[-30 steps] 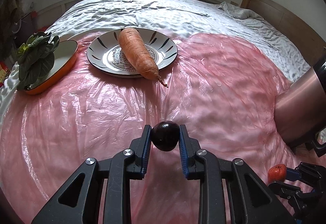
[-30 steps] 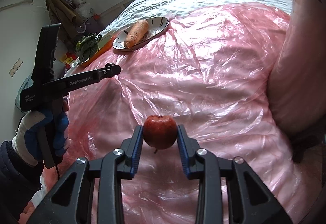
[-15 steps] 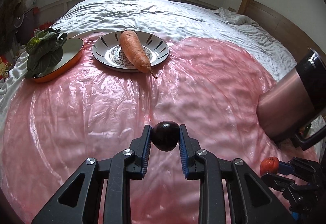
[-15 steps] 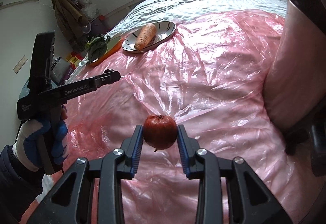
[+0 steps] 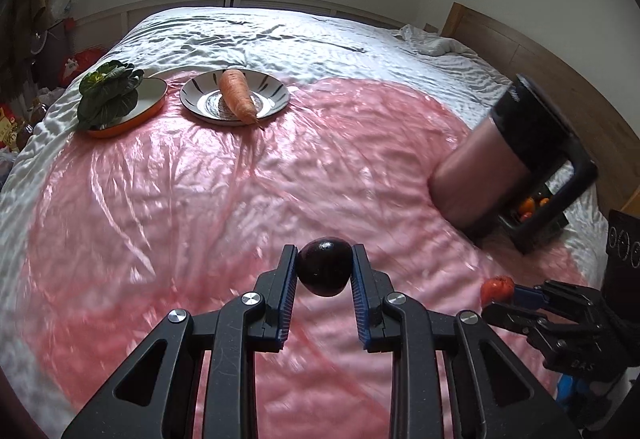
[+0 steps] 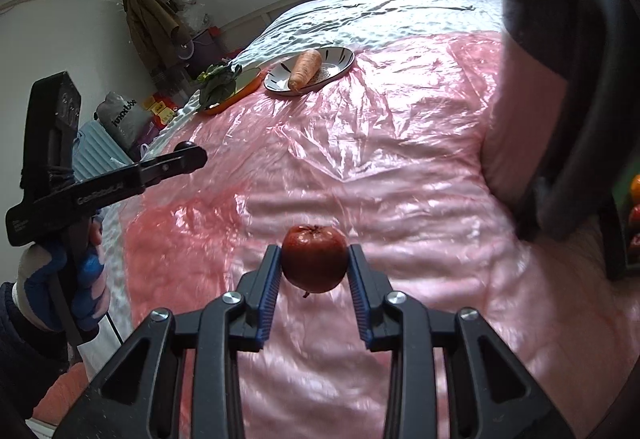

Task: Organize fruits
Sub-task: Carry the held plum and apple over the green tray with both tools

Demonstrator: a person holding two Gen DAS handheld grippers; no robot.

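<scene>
My left gripper (image 5: 324, 271) is shut on a dark purple plum (image 5: 324, 266), lifted above the pink plastic sheet (image 5: 240, 191). My right gripper (image 6: 314, 263) is shut on a red apple (image 6: 314, 257), also held off the sheet. From the left wrist view the right gripper (image 5: 504, 291) shows at the lower right with the apple (image 5: 496, 288). The right wrist view shows the left gripper (image 6: 188, 155) at the left, held by a gloved hand (image 6: 60, 279). A black basket (image 5: 536, 211) with several orange fruits sits at the right.
A carrot (image 5: 237, 101) lies on a striped plate (image 5: 276, 95) at the far side. A leafy green (image 5: 108, 99) lies in an orange dish (image 5: 152, 97) beside it. A tall copper-coloured container (image 5: 484, 167) with a black handle stands at the right. White bedding (image 5: 280, 39) lies beyond.
Both grippers have drawn back and risen with their fruits; the plate and dish look smaller and farther. The copper container and the basket behind it have come further into the left wrist view.
</scene>
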